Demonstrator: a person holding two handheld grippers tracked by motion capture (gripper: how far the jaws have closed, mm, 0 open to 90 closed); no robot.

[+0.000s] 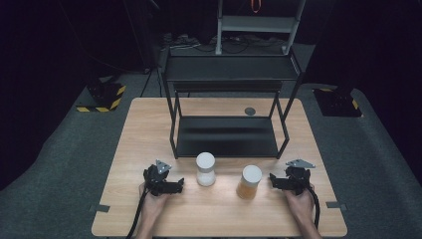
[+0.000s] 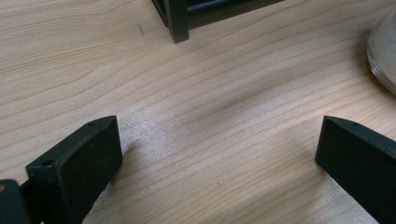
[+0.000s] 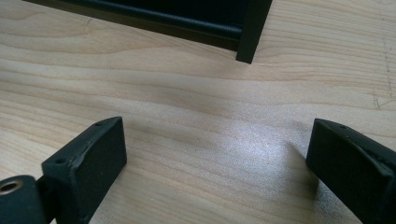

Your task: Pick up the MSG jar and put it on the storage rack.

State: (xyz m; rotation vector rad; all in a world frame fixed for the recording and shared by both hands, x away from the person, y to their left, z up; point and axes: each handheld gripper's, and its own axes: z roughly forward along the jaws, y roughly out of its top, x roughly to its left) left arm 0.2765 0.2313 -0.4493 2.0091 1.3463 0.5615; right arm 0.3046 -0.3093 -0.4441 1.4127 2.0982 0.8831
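Two white-lidded jars stand near the front of the wooden table (image 1: 149, 124). One jar with pale contents (image 1: 205, 169) is at the middle, and a jar with amber contents (image 1: 249, 181) stands to its right. My left gripper (image 1: 164, 181) rests left of the pale jar, held by a hand. Its jaws are open with bare wood between them (image 2: 219, 154), and the jar's glass edge (image 2: 385, 51) shows at the right. My right gripper (image 1: 291, 180) sits right of the amber jar, open over bare wood (image 3: 217, 154).
A black two-tier shelf rack (image 1: 226, 137) stands on the table behind the jars, its front legs (image 2: 177, 21) (image 3: 252, 32) close ahead of each gripper. A small grey disc (image 1: 250, 111) lies behind the rack. Dark floor and stands surround the table.
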